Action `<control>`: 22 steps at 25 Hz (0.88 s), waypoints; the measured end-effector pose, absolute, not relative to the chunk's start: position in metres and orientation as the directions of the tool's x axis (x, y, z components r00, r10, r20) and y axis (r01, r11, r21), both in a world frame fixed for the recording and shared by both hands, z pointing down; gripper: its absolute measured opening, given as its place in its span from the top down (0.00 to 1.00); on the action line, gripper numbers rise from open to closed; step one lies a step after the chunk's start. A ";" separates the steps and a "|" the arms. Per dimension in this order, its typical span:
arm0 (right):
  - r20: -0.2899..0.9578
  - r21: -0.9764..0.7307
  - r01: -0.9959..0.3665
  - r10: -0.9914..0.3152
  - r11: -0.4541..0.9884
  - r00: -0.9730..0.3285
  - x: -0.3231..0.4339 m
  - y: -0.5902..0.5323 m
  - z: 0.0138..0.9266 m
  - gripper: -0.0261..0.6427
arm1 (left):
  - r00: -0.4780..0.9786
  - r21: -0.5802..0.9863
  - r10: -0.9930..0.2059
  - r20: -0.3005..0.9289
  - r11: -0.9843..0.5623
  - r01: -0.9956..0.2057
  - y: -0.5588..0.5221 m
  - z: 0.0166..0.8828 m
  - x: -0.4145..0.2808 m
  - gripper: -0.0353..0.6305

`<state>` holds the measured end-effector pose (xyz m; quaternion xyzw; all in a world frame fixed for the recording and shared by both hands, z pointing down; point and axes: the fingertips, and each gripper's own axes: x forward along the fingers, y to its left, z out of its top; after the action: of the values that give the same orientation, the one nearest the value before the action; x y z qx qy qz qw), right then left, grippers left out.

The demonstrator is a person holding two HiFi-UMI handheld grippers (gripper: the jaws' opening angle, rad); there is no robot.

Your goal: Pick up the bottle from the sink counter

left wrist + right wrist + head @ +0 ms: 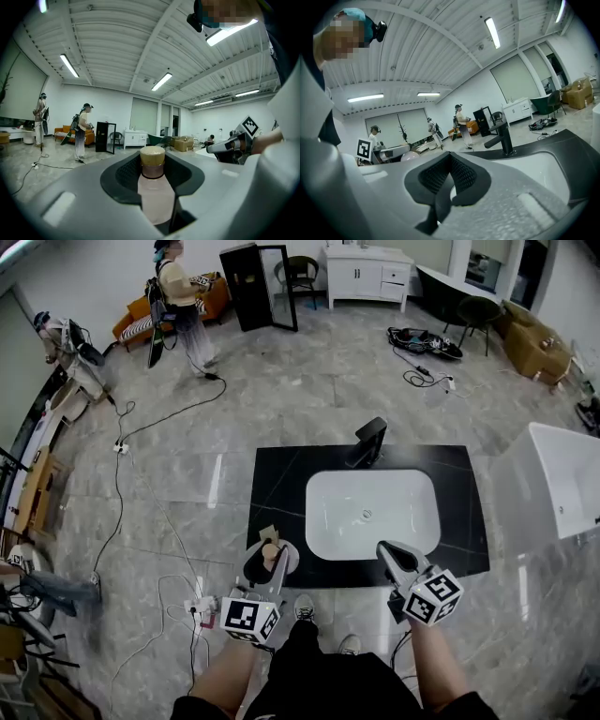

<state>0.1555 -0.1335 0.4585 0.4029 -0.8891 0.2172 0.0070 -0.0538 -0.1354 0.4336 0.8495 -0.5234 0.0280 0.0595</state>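
The bottle (154,192) has a pale pink body and a tan cap. It stands upright between the dark pads of my left gripper (153,161), which is shut on it. In the head view the bottle (270,550) and left gripper (269,561) hang over the front left corner of the black sink counter (281,474). My right gripper (387,552) hovers over the counter's front edge beside the white basin (412,521). In the right gripper view its jaws (451,169) meet with nothing between them.
A black faucet (367,442) rises behind the basin. A white bathtub (562,474) stands to the right. Cables (122,446) trail over the marble floor at left. A person (178,296), a black cabinet (251,287) and a white vanity (367,276) are far back.
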 end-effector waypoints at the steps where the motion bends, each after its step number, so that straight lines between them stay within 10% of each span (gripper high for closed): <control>1: 0.183 -0.378 -0.717 -0.712 0.586 -0.678 0.158 -0.128 0.457 0.96 | 0.449 0.072 -0.887 0.110 -0.444 -0.893 -0.127 0.433 -0.051 0.74; 22: 0.181 -0.391 -0.648 -0.636 0.653 -0.750 0.193 -0.028 0.461 0.96 | 0.365 0.090 -0.919 0.146 -0.355 -0.930 0.024 0.426 -0.017 0.74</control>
<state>0.1927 -0.0280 0.4609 0.3531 -0.9091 0.2206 0.0137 -0.0173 0.0235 0.4259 0.8225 -0.5623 0.0349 0.0785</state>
